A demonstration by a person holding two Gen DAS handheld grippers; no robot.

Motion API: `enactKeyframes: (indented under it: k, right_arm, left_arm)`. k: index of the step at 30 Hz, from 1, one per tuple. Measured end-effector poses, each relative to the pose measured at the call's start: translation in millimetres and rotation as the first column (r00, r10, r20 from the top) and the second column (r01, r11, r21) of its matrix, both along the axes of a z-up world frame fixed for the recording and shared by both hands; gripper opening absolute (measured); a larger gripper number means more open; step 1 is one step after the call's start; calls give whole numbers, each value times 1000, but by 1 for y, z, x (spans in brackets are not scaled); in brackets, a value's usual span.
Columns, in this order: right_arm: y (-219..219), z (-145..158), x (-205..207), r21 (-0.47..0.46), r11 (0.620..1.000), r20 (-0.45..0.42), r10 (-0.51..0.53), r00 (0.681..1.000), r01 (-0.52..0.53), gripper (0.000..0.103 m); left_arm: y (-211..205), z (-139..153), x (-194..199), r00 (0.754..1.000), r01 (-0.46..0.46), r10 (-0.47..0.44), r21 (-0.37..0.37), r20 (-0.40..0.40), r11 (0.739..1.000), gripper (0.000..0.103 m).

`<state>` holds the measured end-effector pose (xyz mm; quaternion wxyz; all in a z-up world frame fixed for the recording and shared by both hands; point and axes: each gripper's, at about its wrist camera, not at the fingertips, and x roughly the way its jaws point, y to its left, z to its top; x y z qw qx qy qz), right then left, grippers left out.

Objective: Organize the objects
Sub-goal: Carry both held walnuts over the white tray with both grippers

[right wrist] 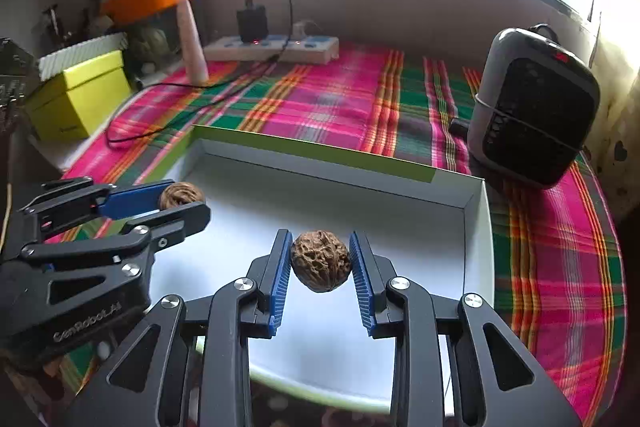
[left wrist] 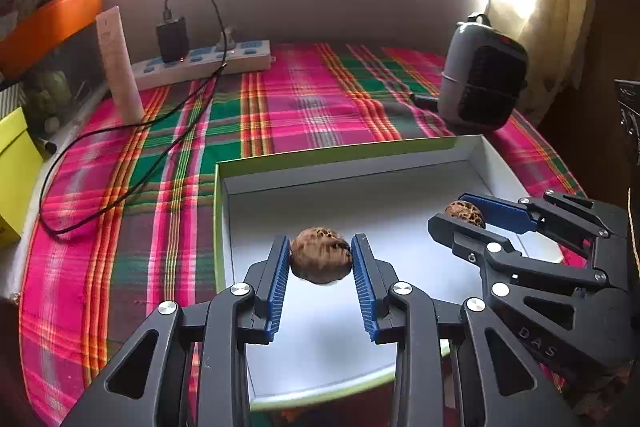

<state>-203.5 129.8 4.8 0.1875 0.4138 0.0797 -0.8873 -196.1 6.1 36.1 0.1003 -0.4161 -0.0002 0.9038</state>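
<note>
Each gripper holds a brown walnut above a shallow white box with a green rim (left wrist: 340, 157) (right wrist: 320, 147) on the plaid cloth. In the left wrist view my left gripper (left wrist: 321, 245) is shut on a walnut (left wrist: 320, 259), its blue pads pressing both sides. At the right of that view my right gripper (left wrist: 458, 211) grips the other walnut (left wrist: 464, 213). The right wrist view shows my right gripper (right wrist: 320, 241) shut on its wrinkled walnut (right wrist: 321, 261), and my left gripper (right wrist: 188, 197) at the left with its walnut (right wrist: 180, 194). Both nuts hang over the box's white floor.
A grey and black fan heater (left wrist: 480, 79) (right wrist: 532, 107) stands at the back right. A white power strip (left wrist: 208, 61) with a black charger and trailing cable lies at the back left, beside an upright white remote (left wrist: 120, 67). A yellow-green box (right wrist: 76, 95) sits at the left.
</note>
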Motion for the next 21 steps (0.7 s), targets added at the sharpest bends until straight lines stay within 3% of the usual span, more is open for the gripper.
enactKeyframes:
  k: [21]
  right_arm:
    - [-14, -16, -26, 87, 996, 68, -5, 998, 0, 31]
  left_arm:
    - [-2, -14, -17, 999, 0, 0, -1, 44, 1000, 30]
